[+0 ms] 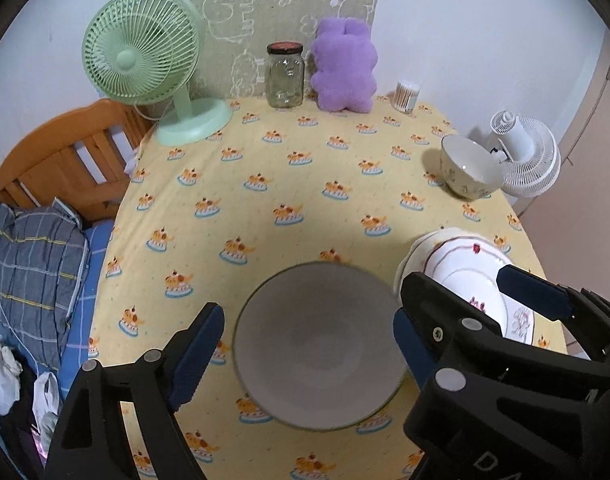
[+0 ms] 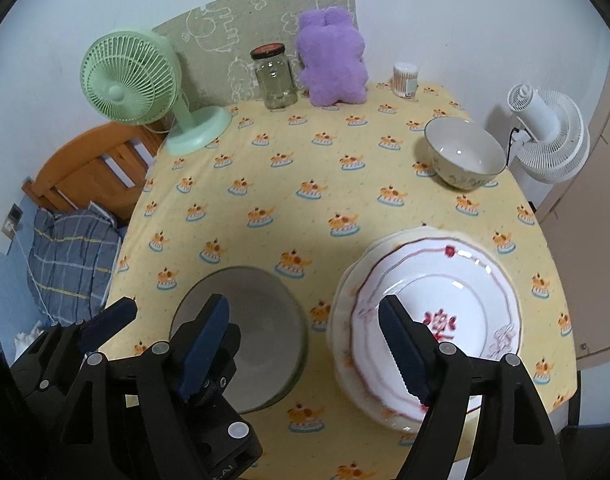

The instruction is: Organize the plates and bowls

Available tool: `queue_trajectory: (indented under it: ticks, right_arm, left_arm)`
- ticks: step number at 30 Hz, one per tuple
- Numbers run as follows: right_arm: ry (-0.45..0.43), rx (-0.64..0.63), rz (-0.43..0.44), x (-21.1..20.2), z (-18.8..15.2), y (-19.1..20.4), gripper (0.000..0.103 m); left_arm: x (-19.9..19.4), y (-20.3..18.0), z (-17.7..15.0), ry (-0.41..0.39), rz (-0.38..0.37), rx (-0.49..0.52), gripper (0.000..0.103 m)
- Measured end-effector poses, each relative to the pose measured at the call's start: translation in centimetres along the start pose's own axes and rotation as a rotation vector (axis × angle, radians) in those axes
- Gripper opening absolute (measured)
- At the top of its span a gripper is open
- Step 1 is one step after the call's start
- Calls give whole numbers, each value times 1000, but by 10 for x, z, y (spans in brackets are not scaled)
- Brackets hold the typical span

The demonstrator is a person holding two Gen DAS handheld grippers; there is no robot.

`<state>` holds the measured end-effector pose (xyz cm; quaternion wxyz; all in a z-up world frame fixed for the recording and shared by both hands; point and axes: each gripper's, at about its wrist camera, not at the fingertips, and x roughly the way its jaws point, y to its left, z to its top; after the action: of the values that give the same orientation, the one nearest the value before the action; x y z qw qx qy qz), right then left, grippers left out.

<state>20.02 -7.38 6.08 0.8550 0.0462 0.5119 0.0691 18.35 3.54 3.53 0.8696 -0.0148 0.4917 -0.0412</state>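
Hovering over grey bowl, left claw wide open, holding nothing. Right claw spread, gripping nothing. Bowl empty, just left of stacked plates. Floral bowl empty, behind plates.

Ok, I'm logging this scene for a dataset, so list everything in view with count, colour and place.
near bowl: 1, grey-white, front centre
far bowl: 1, cream floral, right rear
plates: stack, exact count unclear, white with red trim, front right
tablecloth: 1, yellow, covering table
green fan: 1, rear left
jar: 1, clear glass, rear centre
plush toy: 1, purple, beside jar
cotton swab tub: 1, rear right
white fan: 1, beyond right edge
left gripper: open, around near bowl
right gripper: open, over the plates' left part
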Motion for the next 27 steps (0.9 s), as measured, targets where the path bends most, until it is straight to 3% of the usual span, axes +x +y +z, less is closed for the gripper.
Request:
queue_trajectory:
  ticks: [7,16,27]
  right_arm:
    - [-26,-93,-28,-10,27,-25,91]
    - [-47,-117,45,-12,59,-81,91]
    - [-100,-142,-9,-13,84,-148,91]
  left_arm:
    - [-3,-31,20,-23,9,-71,88]
    - [3,-79,44,-27,41,-121,89]
    - [22,-146,71,-74,59,-122,90]
